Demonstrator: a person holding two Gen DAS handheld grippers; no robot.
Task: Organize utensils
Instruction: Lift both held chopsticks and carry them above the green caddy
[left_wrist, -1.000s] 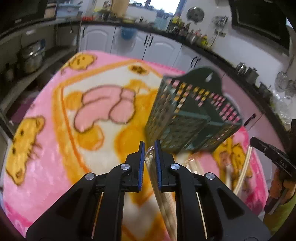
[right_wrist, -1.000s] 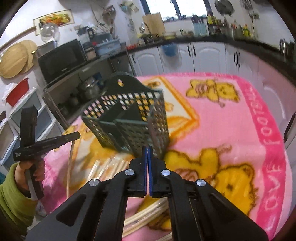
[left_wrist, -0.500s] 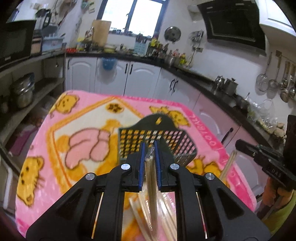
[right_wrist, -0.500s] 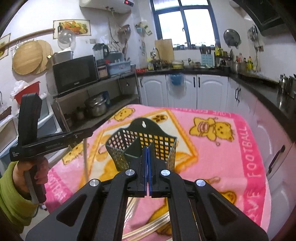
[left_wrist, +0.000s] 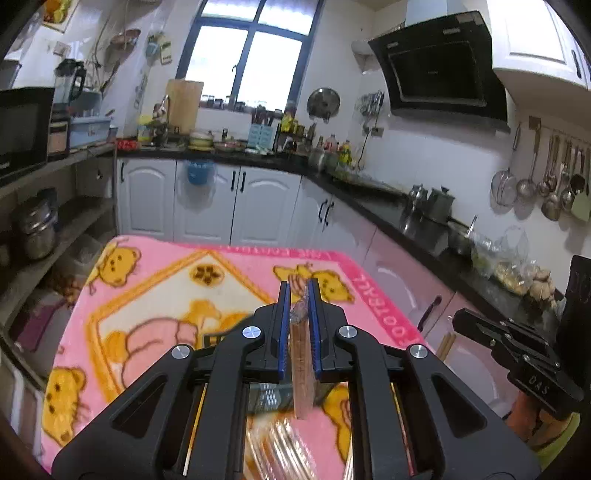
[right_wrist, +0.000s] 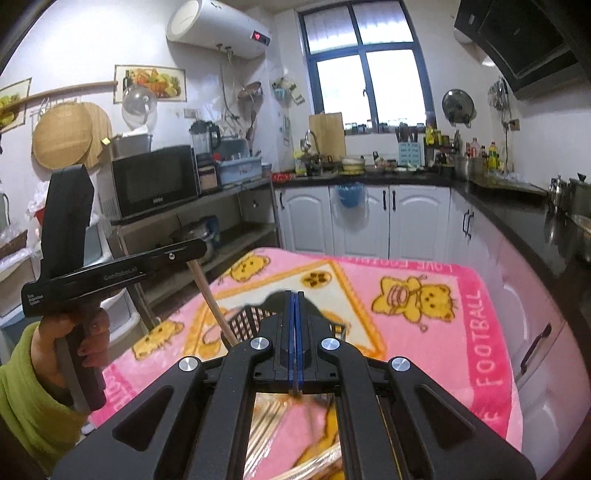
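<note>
My left gripper (left_wrist: 298, 295) is shut on a pack of wooden chopsticks (left_wrist: 302, 365) in clear wrap, held well above the table; it hangs down from the jaws in the right wrist view (right_wrist: 214, 299). My right gripper (right_wrist: 294, 299) is shut with nothing between its pads. The dark green perforated utensil basket (right_wrist: 247, 321) stands on the pink blanket, mostly hidden behind the gripper bodies; only a bit shows in the left wrist view (left_wrist: 214, 338). More wrapped chopsticks (right_wrist: 269, 424) lie on the blanket below the grippers.
A pink cartoon blanket (left_wrist: 155, 295) covers the table. White cabinets (right_wrist: 369, 221) and a dark counter run behind and to the right. Shelves with a microwave (right_wrist: 155, 181) and pots stand at the left.
Both grippers have risen and tilted up, so the basket has dropped low and behind them. The left gripper has lifted the chopstick pack off the blanket.
</note>
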